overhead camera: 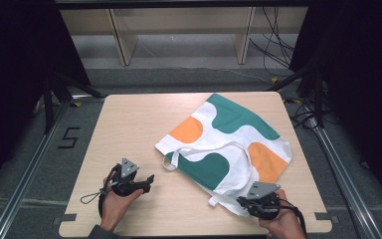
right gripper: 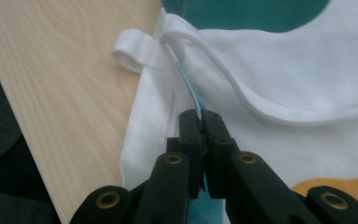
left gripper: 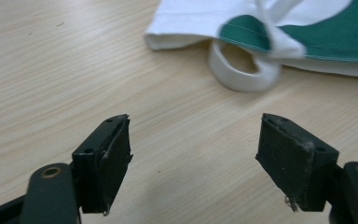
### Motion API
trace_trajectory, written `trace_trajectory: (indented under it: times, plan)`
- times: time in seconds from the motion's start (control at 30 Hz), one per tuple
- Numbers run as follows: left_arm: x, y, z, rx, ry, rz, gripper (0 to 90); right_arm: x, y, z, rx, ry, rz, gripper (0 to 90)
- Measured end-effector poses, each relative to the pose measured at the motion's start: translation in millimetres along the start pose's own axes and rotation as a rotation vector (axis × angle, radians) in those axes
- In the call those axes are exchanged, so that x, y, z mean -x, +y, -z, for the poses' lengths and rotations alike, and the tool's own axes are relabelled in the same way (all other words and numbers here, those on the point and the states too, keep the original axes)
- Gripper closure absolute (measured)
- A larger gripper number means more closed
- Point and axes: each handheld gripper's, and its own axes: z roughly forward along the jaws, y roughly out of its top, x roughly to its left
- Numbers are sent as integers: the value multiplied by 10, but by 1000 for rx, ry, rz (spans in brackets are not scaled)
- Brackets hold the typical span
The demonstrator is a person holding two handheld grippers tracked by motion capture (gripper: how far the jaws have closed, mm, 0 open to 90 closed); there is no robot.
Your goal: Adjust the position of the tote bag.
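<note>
The right gripper (overhead camera: 244, 201) is clamping the near edge of the tote bag (overhead camera: 229, 144) lying on the table's (overhead camera: 129, 119) right half, seemingly anchoring it, while the left gripper (overhead camera: 150, 179) is hovering released at the near left, facing its handle loop (left gripper: 244, 70).

Soft woven cloth tote bag (overhead camera: 229, 144) with stitched hems, sitting on a smooth matt light-wood-grain table (overhead camera: 129, 124). Matt black plastic jaws with rough, scuffed pads (left gripper: 114, 163).

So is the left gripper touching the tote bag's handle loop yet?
Apart. In the left gripper view, the left gripper stands open, with bare table between its jaws and the white handle loop of the tote bag.
</note>
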Motion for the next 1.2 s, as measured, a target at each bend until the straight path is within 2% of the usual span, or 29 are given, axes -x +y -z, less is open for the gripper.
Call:
trace_trajectory:
  times: [0.03,0.07,0.23,0.27,0.3,0.33,0.37,0.4,0.43,0.47,0.53,0.63,0.67,0.7,0.73,0.77,0.8,0.83,0.87,0.9,0.93,0.97,1.0,1.03,1.1,1.13,1.17,1.2]
  plan:
    - [18,2,-29,27,14,21,253,35,-46,41,4,-11,-3,883]
    - [-6,7,-33,8,10,0,265,77,-86,91,-6,-16,-12,883]
    - [4,32,-104,-1,8,-18,286,230,-285,253,6,-67,-74,882]
    - [22,46,-150,-6,-5,-38,291,280,-315,268,14,-80,-58,882]
    - [34,60,-178,-8,-7,-50,306,297,-339,289,6,-85,-82,882]
    - [44,78,-208,-9,-8,-68,319,330,-360,305,12,-93,-80,882]
    - [44,78,-208,-9,-8,-68,328,330,-360,305,12,-93,-80,882]
    - [72,105,-273,3,-14,-90,340,384,-390,326,22,-104,-79,881]
    - [81,113,-313,7,-36,-93,355,387,-401,336,14,-107,-97,880]
    - [106,116,-366,18,-54,-86,377,410,-412,338,21,-114,-84,879]
    - [152,131,-444,-2,-49,-121,388,422,-420,341,27,-113,-82,877]
    - [195,148,-512,-3,-60,-128,401,427,-423,339,26,-112,-85,875]
    - [230,180,-546,3,-60,-113,413,425,-424,339,29,-110,-89,872]
    - [235,200,-557,10,-67,-123,426,423,-421,341,26,-106,-95,871]
    - [231,220,-549,-3,-61,-153,433,426,-419,340,26,-107,-94,870]
    - [231,220,-549,-3,-61,-153,437,429,-421,338,29,-108,-93,869]
    - [250,230,-566,20,-66,-142,450,429,-423,338,32,-105,-93,866]
    - [234,240,-558,21,-66,-171,461,429,-424,337,33,-106,-91,862]
    - [236,237,-564,45,-67,-168,471,427,-422,336,31,-105,-98,857]
    - [236,237,-564,45,-67,-168,487,427,-422,336,31,-105,-98,857]
    - [252,256,-587,98,-79,-131,498,435,-421,326,32,-110,-97,830]
    - [250,275,-594,105,-83,-138,506,412,-425,319,31,-110,-123,821]
    - [272,287,-614,117,-82,-121,510,409,-426,320,24,-106,-128,808]
    - [272,287,-614,117,-82,-121,516,409,-426,320,24,-106,-128,808]
    - [290,325,-666,130,-86,-149,518,415,-418,309,8,-124,-109,753]
    - [291,367,-711,131,-74,-178,509,401,-418,297,-1,-127,-106,727]
    - [286,379,-731,135,-74,-173,499,388,-419,285,-10,-131,-95,715]
    - [272,401,-748,138,-85,-187,502,373,-416,269,-21,-135,-83,703]
